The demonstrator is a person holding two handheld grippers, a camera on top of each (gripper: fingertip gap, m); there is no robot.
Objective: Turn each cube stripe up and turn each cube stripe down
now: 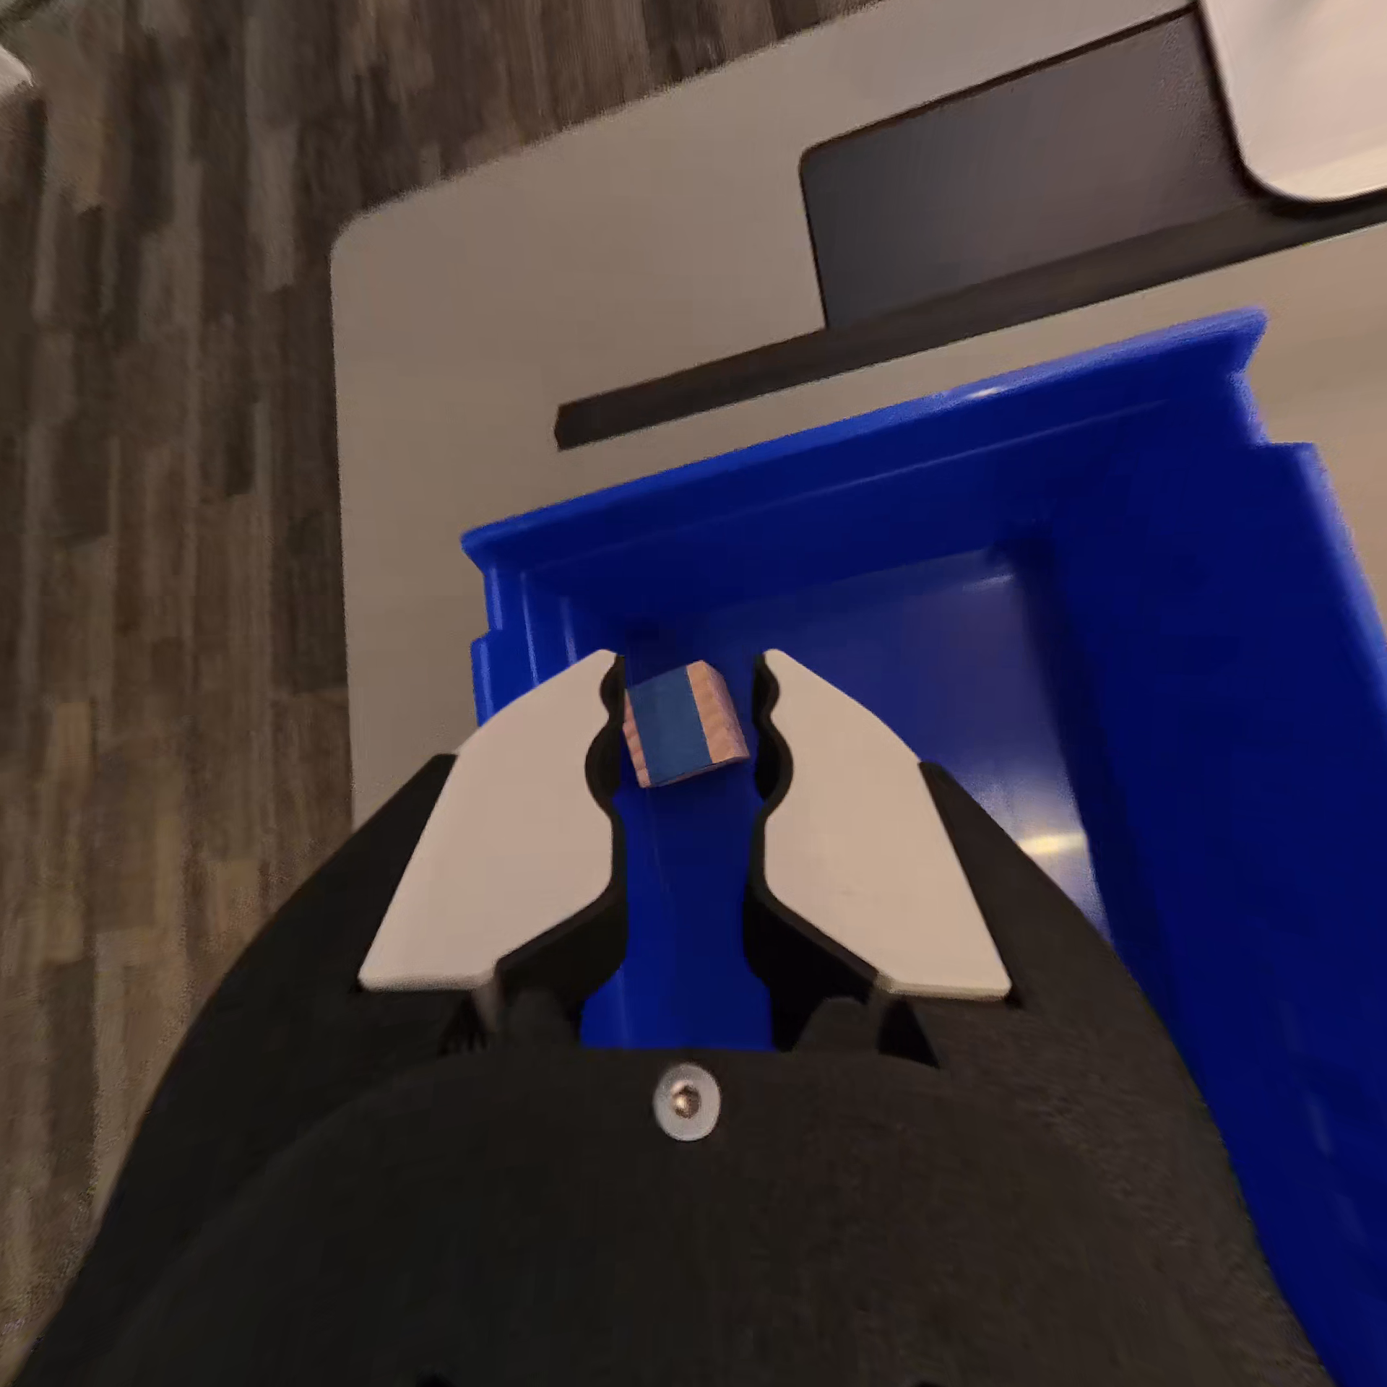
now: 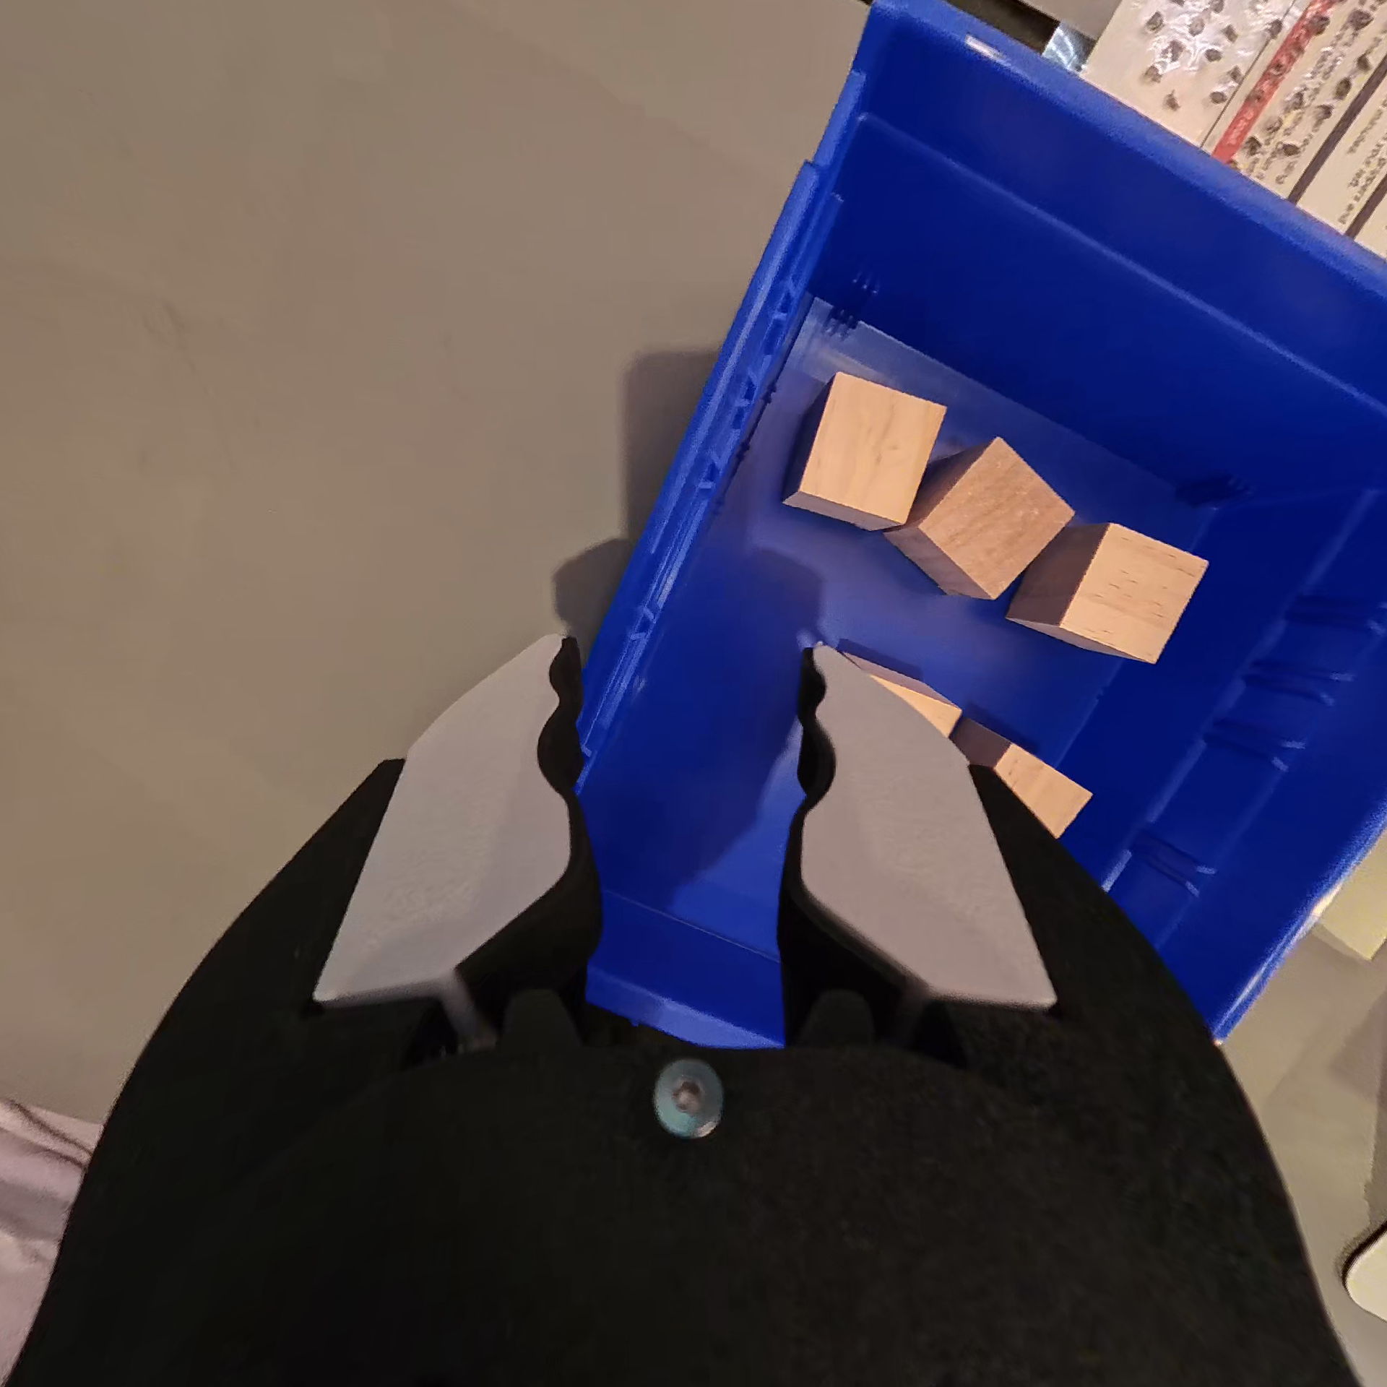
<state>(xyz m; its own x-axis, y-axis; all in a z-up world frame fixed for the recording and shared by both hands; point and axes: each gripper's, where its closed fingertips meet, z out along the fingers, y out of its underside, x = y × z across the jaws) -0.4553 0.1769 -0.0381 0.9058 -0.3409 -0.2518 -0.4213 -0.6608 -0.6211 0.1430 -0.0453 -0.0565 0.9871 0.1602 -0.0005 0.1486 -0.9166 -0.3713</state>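
Left wrist view, left claw (image 1: 687, 660) apart around tilted cube (image 1: 684, 722), blue stripe facing camera, right claw (image 2: 687, 653) apart.

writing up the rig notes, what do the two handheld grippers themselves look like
Both look alike. The left gripper and right gripper each have a broad matte black rounded body, a silver hex screw at its centre, and two pale grey angular fingers with wavy black inner pads. No cables, markings or sleeves show.
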